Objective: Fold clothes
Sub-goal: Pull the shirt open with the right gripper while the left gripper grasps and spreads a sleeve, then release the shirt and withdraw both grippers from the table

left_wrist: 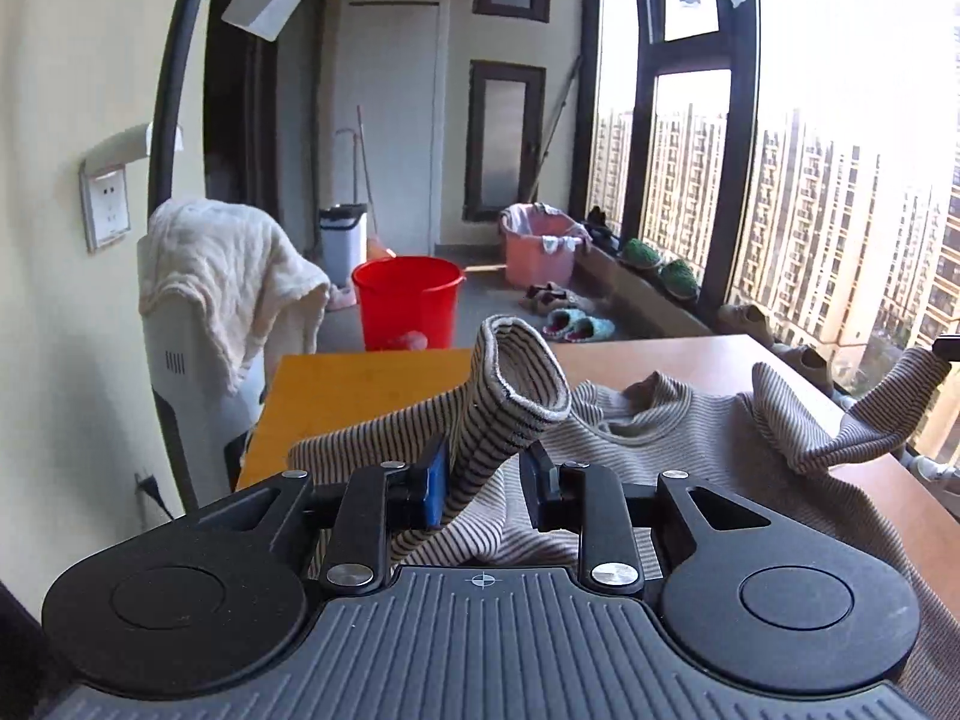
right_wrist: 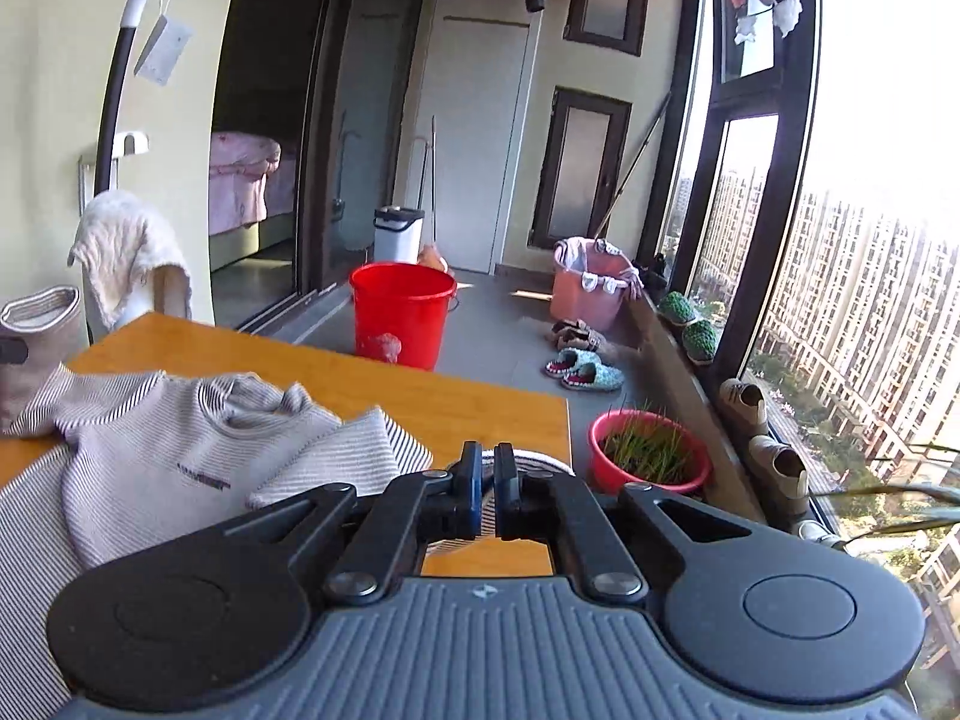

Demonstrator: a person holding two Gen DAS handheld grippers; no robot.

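A grey and white striped sweater [left_wrist: 660, 432] lies front up on the wooden table [left_wrist: 360, 384]. Its left sleeve [left_wrist: 516, 378] stands up between the jaws of my left gripper [left_wrist: 486, 480], cuff open at the top. The sleeve leans on the blue left pad, and the right pad stands clear of it, so the gripper is open. In the right wrist view the sweater [right_wrist: 180, 438] spreads to the left over the table [right_wrist: 420, 402]. My right gripper [right_wrist: 487, 486] is shut on the striped cuff of the right sleeve [right_wrist: 528, 459] near the table's right edge. That sleeve [left_wrist: 870, 414] is lifted at the far right of the left wrist view.
Beyond the table stand a red bucket [right_wrist: 402, 312], a pink laundry basket [right_wrist: 591, 288] and slippers [right_wrist: 585, 369]. A red pot of grass [right_wrist: 648, 450] sits by the right edge. A white towel [left_wrist: 222, 276] hangs at the left. Tall windows run along the right.
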